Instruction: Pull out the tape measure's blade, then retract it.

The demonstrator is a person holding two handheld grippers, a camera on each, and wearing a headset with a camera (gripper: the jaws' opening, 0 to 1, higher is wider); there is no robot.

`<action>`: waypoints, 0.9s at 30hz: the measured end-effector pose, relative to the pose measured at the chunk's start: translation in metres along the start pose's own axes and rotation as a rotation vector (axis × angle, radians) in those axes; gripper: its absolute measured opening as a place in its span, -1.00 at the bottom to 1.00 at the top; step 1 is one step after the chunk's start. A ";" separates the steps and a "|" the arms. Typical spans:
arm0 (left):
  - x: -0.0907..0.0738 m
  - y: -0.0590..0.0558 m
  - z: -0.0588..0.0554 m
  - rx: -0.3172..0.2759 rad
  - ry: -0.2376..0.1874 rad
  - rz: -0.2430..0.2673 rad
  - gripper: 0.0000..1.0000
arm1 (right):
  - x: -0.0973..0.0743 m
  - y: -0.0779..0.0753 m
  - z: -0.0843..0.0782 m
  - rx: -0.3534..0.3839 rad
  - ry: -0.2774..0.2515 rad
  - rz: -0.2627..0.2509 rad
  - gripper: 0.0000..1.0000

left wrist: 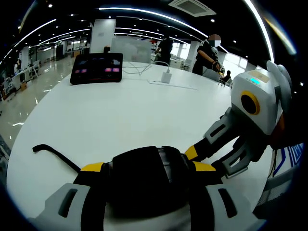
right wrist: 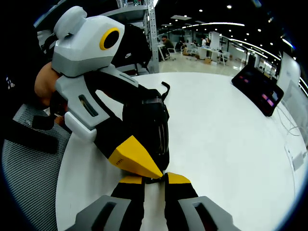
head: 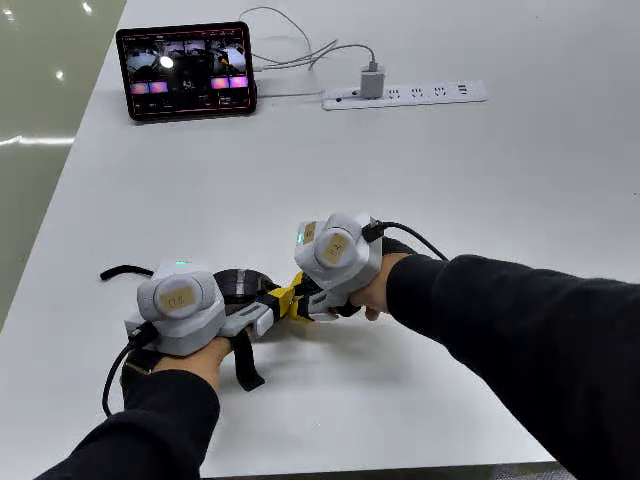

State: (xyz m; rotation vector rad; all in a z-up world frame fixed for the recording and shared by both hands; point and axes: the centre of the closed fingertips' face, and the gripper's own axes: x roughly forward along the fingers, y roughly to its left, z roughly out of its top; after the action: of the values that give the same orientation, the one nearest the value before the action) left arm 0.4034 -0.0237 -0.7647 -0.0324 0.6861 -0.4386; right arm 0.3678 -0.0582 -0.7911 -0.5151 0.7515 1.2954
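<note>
Two grippers are meeting near the front edge of the white surface [head: 450, 170]. The left gripper [left wrist: 147, 167] is clamping the black tape measure [left wrist: 144, 190] between its yellow-tipped fingers [left wrist: 94, 167] and holding the case low over the surface; I cannot tell whether it is touching it. The right gripper [right wrist: 154, 179] is pointing straight at the case. Its fingers are pressed nearly together on a small dark piece at the mouth of the case, which I am taking for the blade tip [right wrist: 156, 176], though it is too small to be sure.

No length of blade is showing, so I am judging that the pulling-out step is only beginning. The next move is calling for a steady left hold while the right draws away in a straight line, so that the tip is not slipping out.

Farther back on the surface, a tablet [head: 186, 68] is glowing and a power strip [head: 405, 95] is lying with a charger [head: 372, 80] plugged in. The room is looking like a large open office with long ceiling lights, and some people are standing well behind.
</note>
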 end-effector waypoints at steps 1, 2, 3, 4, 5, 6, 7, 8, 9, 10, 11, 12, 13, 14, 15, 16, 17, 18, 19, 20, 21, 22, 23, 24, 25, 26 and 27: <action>0.000 0.000 0.000 -0.001 0.003 0.001 0.32 | 0.000 0.000 0.000 -0.007 0.004 -0.003 -0.76; 0.000 0.000 0.000 -0.002 0.003 0.001 0.32 | 0.000 -0.001 0.000 -0.008 0.004 -0.005 -0.74; 0.000 0.000 0.000 -0.009 0.001 0.000 0.32 | 0.000 -0.002 0.000 -0.006 0.005 -0.010 -0.72; -0.001 0.000 0.000 -0.008 0.001 0.001 0.32 | 0.000 -0.002 0.000 -0.002 0.004 -0.013 -0.71; -0.001 0.000 0.000 -0.006 0.000 0.001 0.32 | 0.000 -0.002 0.000 -0.003 0.004 -0.014 -0.70; -0.001 0.000 0.000 -0.004 0.000 -0.001 0.32 | 0.000 -0.004 0.000 -0.020 0.006 -0.025 -0.67; -0.001 0.000 0.000 -0.003 0.001 -0.001 0.33 | -0.001 -0.004 0.000 -0.023 0.007 -0.028 -0.65; -0.002 -0.001 0.000 -0.001 0.001 -0.002 0.32 | -0.001 -0.004 0.001 -0.021 0.007 -0.028 -0.65; -0.002 -0.001 0.001 0.001 0.003 -0.003 0.32 | -0.001 -0.003 0.001 -0.023 0.006 -0.025 -0.65; -0.002 -0.001 0.001 0.002 0.005 -0.005 0.32 | -0.001 -0.003 0.001 -0.021 0.006 -0.026 -0.65; -0.003 -0.001 0.001 0.005 0.006 -0.008 0.32 | -0.002 -0.004 0.001 -0.022 0.005 -0.036 -0.63; -0.004 -0.001 0.002 0.006 0.005 -0.010 0.31 | -0.003 -0.005 0.002 -0.027 0.004 -0.043 -0.61; -0.005 -0.001 0.004 0.003 -0.002 -0.015 0.30 | -0.004 -0.005 0.002 -0.032 0.002 -0.046 -0.61; -0.006 -0.001 0.005 0.001 -0.007 -0.017 0.29 | -0.005 -0.005 0.003 -0.029 -0.001 -0.045 -0.61; -0.007 -0.001 0.006 -0.005 -0.010 -0.021 0.28 | -0.006 -0.005 0.004 -0.028 -0.005 -0.045 -0.61; -0.007 0.000 0.008 -0.010 -0.014 -0.024 0.28 | -0.008 -0.005 0.005 -0.026 -0.010 -0.049 -0.60; -0.008 -0.001 0.009 -0.008 -0.017 -0.026 0.27 | -0.008 -0.005 0.006 -0.020 -0.012 -0.049 -0.60; -0.010 -0.002 0.013 -0.010 -0.030 -0.028 0.27 | -0.009 -0.005 0.006 -0.009 -0.016 -0.047 -0.60; -0.010 -0.002 0.014 -0.011 -0.034 -0.030 0.27 | -0.010 -0.005 0.006 -0.006 -0.016 -0.048 -0.59; -0.011 -0.002 0.016 -0.011 -0.035 -0.031 0.26 | -0.011 -0.005 0.006 -0.002 -0.018 -0.049 -0.60; -0.011 -0.002 0.018 -0.009 -0.038 -0.031 0.26 | -0.012 -0.005 0.006 0.008 -0.021 -0.049 -0.59; -0.013 -0.001 0.020 -0.006 -0.042 -0.025 0.28 | -0.013 -0.006 0.005 0.015 -0.020 -0.051 -0.58; -0.014 0.001 0.023 -0.002 -0.052 -0.018 0.30 | -0.015 -0.007 0.006 0.022 -0.025 -0.054 -0.57; -0.015 0.002 0.023 -0.003 -0.051 -0.017 0.32 | -0.017 -0.007 0.007 0.027 -0.029 -0.057 -0.56; -0.015 0.003 0.024 0.000 -0.052 -0.013 0.34 | -0.018 -0.008 0.007 0.032 -0.033 -0.065 -0.54; -0.016 0.002 0.025 0.011 -0.057 -0.013 0.35 | -0.021 -0.008 0.007 0.034 -0.037 -0.067 -0.52; -0.017 0.002 0.025 0.010 -0.056 -0.016 0.34 | -0.022 -0.008 0.007 0.037 -0.038 -0.067 -0.53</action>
State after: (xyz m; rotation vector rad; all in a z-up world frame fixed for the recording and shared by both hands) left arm 0.4080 -0.0181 -0.7355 -0.0408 0.6290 -0.4545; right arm 0.3748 -0.0697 -0.7706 -0.4805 0.7198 1.2237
